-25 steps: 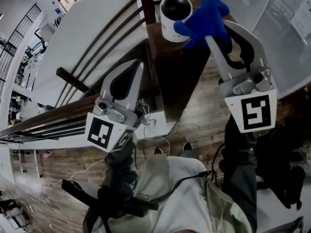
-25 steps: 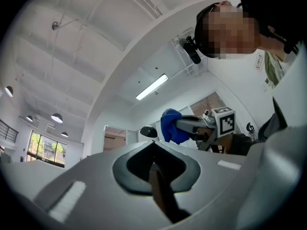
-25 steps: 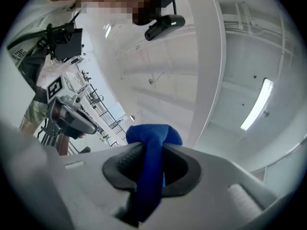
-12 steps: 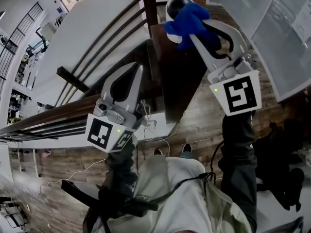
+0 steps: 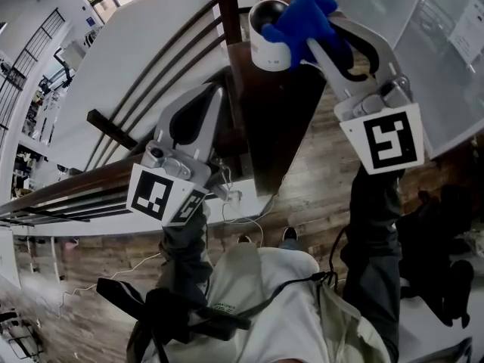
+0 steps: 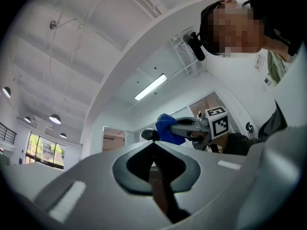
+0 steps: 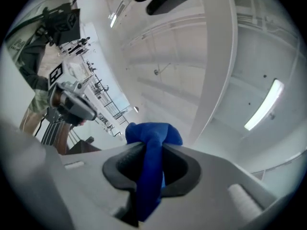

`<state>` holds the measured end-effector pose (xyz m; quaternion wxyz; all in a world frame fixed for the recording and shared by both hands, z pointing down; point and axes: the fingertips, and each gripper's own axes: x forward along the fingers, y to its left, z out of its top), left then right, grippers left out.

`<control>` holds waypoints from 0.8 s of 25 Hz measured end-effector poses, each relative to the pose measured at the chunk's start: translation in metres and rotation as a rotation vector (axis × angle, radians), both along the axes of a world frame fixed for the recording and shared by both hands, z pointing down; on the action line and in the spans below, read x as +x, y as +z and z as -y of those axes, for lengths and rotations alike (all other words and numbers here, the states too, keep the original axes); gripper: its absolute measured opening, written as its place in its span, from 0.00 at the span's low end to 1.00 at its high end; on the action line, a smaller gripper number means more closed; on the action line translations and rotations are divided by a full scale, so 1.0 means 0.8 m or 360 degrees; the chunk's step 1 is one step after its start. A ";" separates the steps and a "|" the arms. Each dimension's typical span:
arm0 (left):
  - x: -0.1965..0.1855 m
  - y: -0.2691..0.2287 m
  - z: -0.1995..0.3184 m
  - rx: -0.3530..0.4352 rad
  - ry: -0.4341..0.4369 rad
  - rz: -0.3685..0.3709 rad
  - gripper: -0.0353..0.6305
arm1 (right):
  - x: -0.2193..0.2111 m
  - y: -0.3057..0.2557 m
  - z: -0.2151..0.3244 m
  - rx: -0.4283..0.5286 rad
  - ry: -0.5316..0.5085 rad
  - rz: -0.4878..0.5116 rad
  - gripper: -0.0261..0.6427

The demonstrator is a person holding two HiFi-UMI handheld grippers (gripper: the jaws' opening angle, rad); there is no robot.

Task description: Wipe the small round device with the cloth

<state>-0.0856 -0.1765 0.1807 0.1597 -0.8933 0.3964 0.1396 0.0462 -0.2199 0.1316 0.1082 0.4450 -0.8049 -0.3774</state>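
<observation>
A small round device [image 5: 266,35], white with a black domed top, stands on a dark wooden ledge [image 5: 280,119] at the top of the head view. My right gripper [image 5: 316,38] is shut on a blue cloth [image 5: 305,17], which presses against the device's upper right side. The right gripper view shows the cloth [image 7: 151,152] pinched between the jaws of that gripper [image 7: 151,146]. My left gripper [image 5: 214,91] hangs lower left of the device, shut and empty. In the left gripper view, above that gripper [image 6: 154,144], the device [image 6: 149,134] and the cloth [image 6: 167,128] show small.
A wooden handrail with dark bars [image 5: 91,180] runs along the left. A white wall [image 5: 144,44] lies behind it and a glass panel [image 5: 446,44] stands at the right. Wood flooring [image 5: 302,195] and the person's legs are below.
The right gripper swept the cloth left over the device's dome, then back to its upper right side. The left gripper drifted slightly left.
</observation>
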 end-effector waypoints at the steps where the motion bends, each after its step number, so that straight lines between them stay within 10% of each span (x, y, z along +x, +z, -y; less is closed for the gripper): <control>1: -0.001 -0.001 -0.001 0.0004 -0.0003 -0.0010 0.06 | 0.006 -0.013 0.006 -0.0018 0.0005 0.0047 0.16; 14: -0.019 0.009 -0.017 -0.0026 -0.0055 -0.0094 0.06 | 0.010 0.057 0.057 -0.0445 -0.0229 0.0248 0.16; 20: -0.021 0.011 -0.019 -0.0032 -0.0061 -0.0096 0.06 | 0.022 -0.003 0.052 -0.0194 -0.0138 0.0245 0.16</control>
